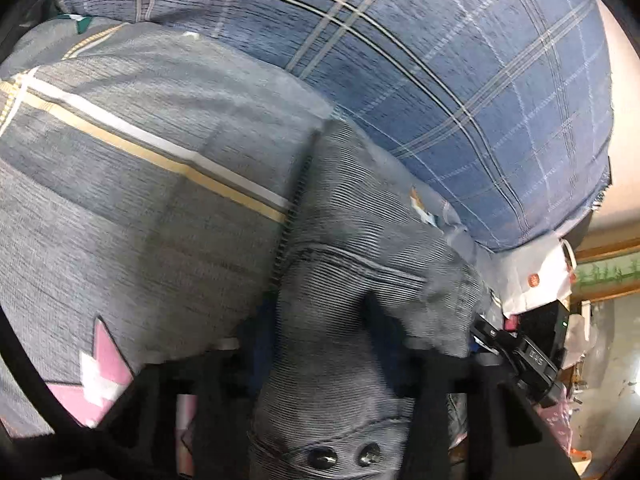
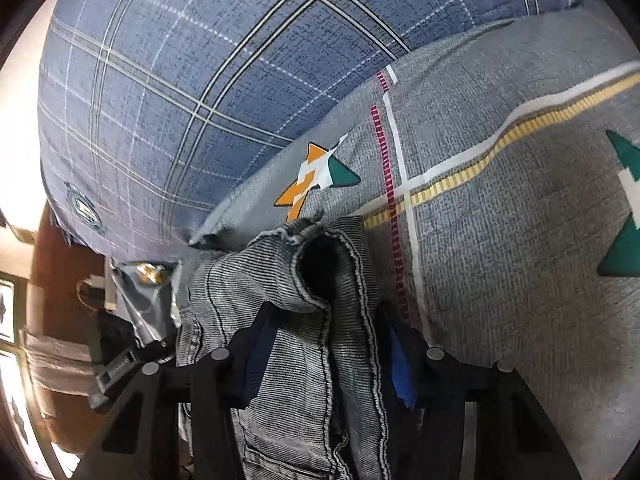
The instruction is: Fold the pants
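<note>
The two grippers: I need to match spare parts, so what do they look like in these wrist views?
Both are black, angular frames. The right gripper has blue pads inside its fingers and round grey pin heads on top. The left gripper looks plain black, blurred; its pad colour is unclear. No sleeves or cables show.

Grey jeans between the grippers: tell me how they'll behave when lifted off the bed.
The grey jeans look floppy: they bunch and drape between the right gripper fingers. Thick seams and rivets suggest fairly heavy cloth. The ribbed weave probably won't slip.
</note>
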A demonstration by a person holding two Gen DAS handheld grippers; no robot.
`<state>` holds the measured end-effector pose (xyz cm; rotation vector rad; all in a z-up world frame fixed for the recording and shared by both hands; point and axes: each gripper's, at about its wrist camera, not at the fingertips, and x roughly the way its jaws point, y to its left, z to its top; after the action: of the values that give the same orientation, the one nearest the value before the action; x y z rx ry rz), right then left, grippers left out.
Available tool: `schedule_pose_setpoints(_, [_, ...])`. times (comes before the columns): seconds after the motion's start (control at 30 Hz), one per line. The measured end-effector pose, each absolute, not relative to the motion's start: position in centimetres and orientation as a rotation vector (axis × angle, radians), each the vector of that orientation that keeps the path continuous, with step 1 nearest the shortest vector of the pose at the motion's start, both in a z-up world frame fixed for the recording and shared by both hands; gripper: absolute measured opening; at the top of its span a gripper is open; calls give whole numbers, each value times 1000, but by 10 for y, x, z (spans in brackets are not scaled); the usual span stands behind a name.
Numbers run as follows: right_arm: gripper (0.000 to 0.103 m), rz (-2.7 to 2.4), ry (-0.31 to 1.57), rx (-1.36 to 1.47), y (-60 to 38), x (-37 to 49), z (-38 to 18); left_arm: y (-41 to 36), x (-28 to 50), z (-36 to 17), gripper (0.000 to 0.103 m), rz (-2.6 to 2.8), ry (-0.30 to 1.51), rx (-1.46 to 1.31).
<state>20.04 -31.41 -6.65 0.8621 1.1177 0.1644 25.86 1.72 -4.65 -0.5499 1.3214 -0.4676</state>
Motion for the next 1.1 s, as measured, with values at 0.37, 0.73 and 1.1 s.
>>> schedule_pose_setpoints(0.37, [16,314,960,728,-270,190,-11,41,186,18,14,-394,1125,-525])
schedule_pose_setpoints(0.73, [20,298,1066,789,-258,198,-43,29,197,-15,57,-245,1153,-322])
schedule_pose_setpoints(1.1, [73,323,945,886,-265,90,-27,68,117,-26,69,-362,1163,-524])
